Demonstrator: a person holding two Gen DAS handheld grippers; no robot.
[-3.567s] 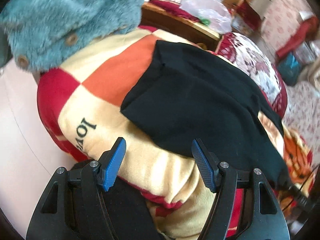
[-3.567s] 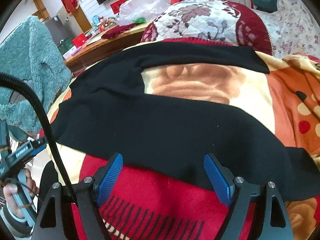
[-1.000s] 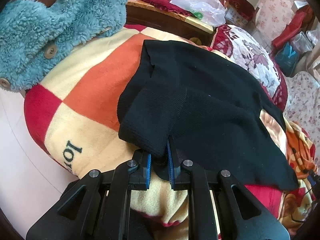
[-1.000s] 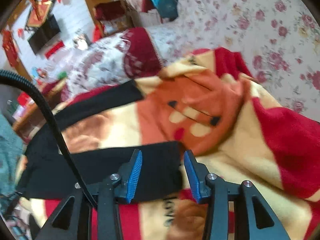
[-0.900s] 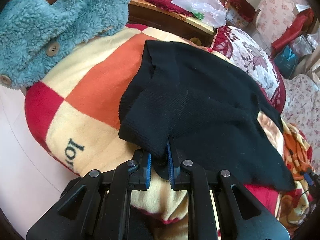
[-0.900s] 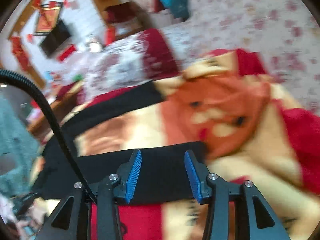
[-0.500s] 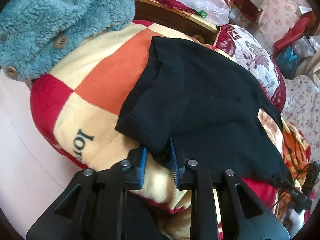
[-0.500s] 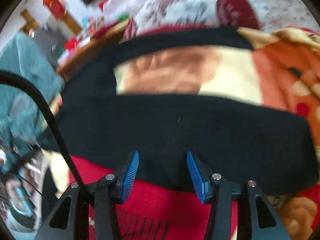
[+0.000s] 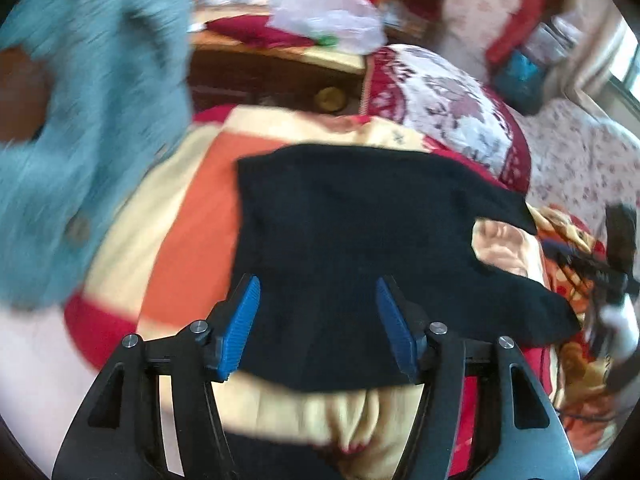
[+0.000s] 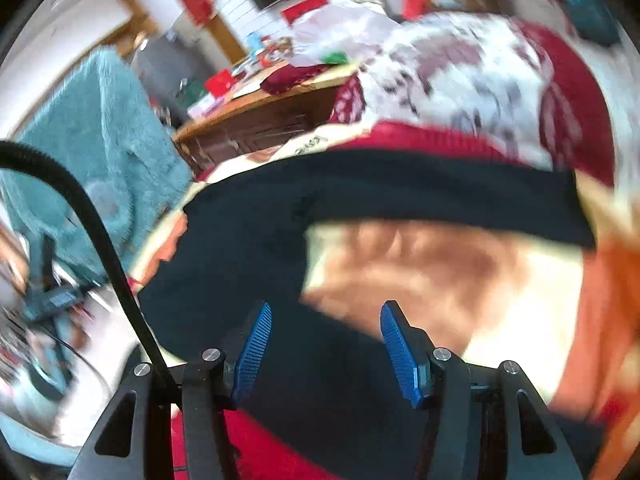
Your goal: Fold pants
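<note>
Black pants [image 9: 352, 248] lie spread on a red, orange and cream blanket [image 9: 184, 216], waist end nearest the left wrist camera, two legs splaying away to the right. My left gripper [image 9: 318, 324] is open and empty just above the waist end. In the right wrist view the pants [image 10: 248, 248] show both legs with blanket [image 10: 420, 272] between them. My right gripper [image 10: 326, 352] is open and empty above the near leg. Both views are motion-blurred.
A fluffy teal coat [image 9: 92, 92] hangs at the left. A wooden cabinet [image 9: 256, 72] with a plastic bag [image 9: 328, 24] stands behind the bed. A red floral cushion [image 9: 452, 112] lies beyond the pants. The other gripper [image 9: 616, 264] shows at the right edge.
My left gripper let go of the pants' waist edge and opened wide. My right gripper opened wider and swung left, back over the near leg towards the crotch.
</note>
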